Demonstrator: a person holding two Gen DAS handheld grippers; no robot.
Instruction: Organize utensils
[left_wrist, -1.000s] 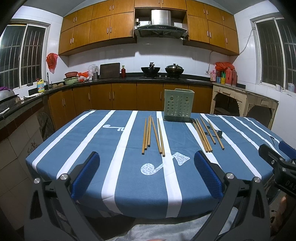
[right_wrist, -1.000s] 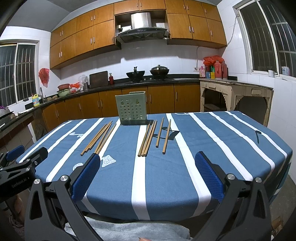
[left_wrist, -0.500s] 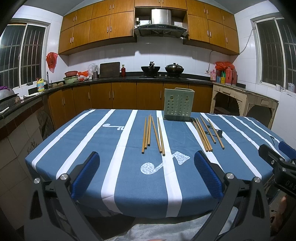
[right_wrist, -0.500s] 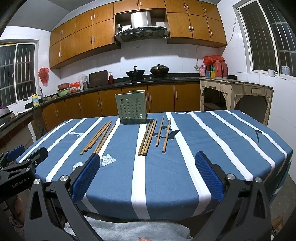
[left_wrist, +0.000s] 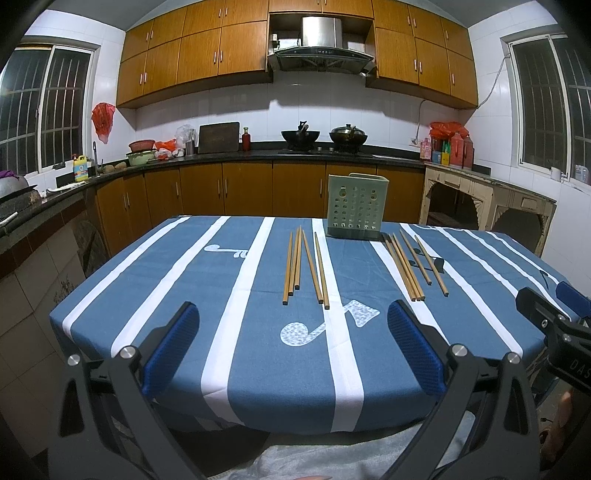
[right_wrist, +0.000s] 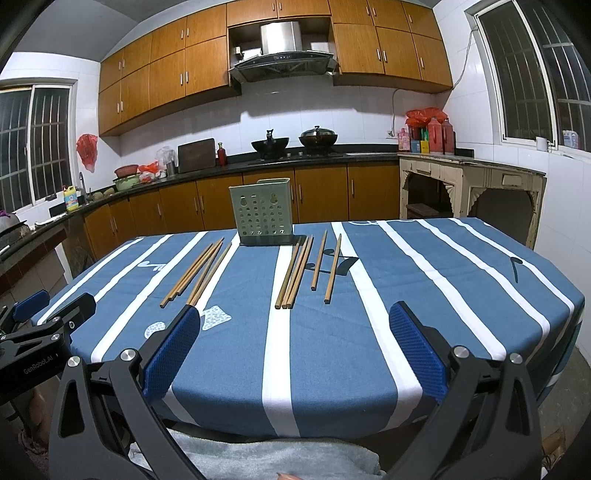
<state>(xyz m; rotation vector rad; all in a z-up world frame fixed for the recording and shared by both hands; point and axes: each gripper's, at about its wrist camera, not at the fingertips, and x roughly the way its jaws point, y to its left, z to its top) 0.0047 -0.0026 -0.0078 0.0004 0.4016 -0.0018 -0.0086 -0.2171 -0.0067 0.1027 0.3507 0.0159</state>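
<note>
On the desk (left_wrist: 184, 295), front of the holder (left_wrist: 357, 206): two chopstick sets, none in it yet. Left set (left_wrist: 304, 266) sits just left-front of the holder, right set (left_wrist: 413, 266) just right-front. Long axes run roughly from the near desk edge toward the holder, near ends pointing at the tools. Left tool (left_wrist: 291, 347) wide, empty, hanging off the near desk edge, lined up with the left set. Right tool (right_wrist: 295, 343) also wide, empty, lined up with the right set (right_wrist: 306, 266). Each tool nearer its own set; straight forward reach, jaws across the sticks.
</note>
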